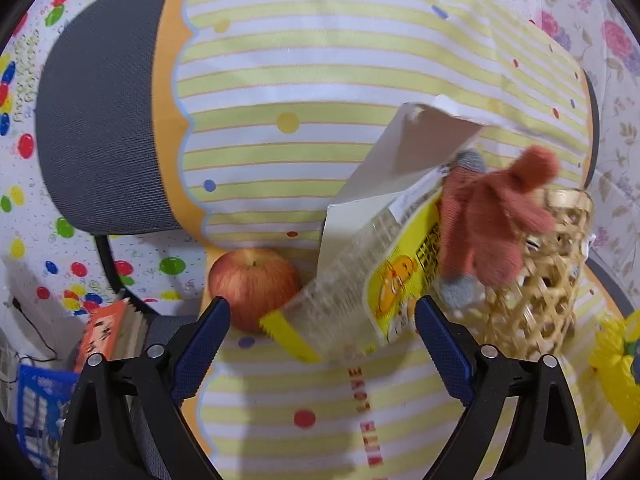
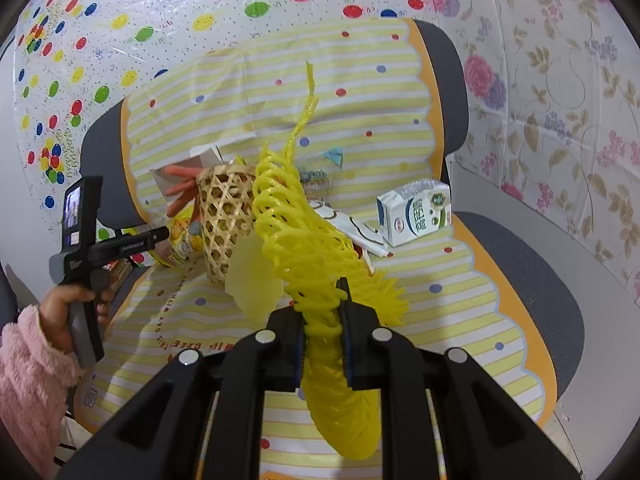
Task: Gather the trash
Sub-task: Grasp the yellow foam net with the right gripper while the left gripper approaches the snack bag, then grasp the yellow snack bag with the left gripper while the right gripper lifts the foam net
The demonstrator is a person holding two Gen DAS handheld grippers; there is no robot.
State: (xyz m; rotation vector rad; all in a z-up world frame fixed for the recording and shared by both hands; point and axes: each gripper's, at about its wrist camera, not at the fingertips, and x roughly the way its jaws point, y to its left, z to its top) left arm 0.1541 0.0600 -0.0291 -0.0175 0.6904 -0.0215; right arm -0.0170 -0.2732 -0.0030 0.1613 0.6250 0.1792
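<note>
My left gripper (image 1: 322, 314) is open, just short of a yellow and clear snack wrapper (image 1: 360, 288) that leans against an orange knitted glove (image 1: 492, 216). A woven bamboo basket (image 1: 536, 280) stands right of them; it also shows in the right wrist view (image 2: 224, 220). My right gripper (image 2: 324, 292) is shut on a yellow foam fruit net (image 2: 300, 240), held above the striped cloth near the basket. A white milk carton (image 2: 416, 212) lies on the seat to the right.
A red apple (image 1: 252, 284) sits left of the wrapper. White papers (image 2: 356, 228) lie by the carton. The striped cloth (image 1: 280, 80) covers a grey office chair (image 2: 520, 264). Books (image 1: 108, 332) stand at lower left. Patterned sheets hang behind.
</note>
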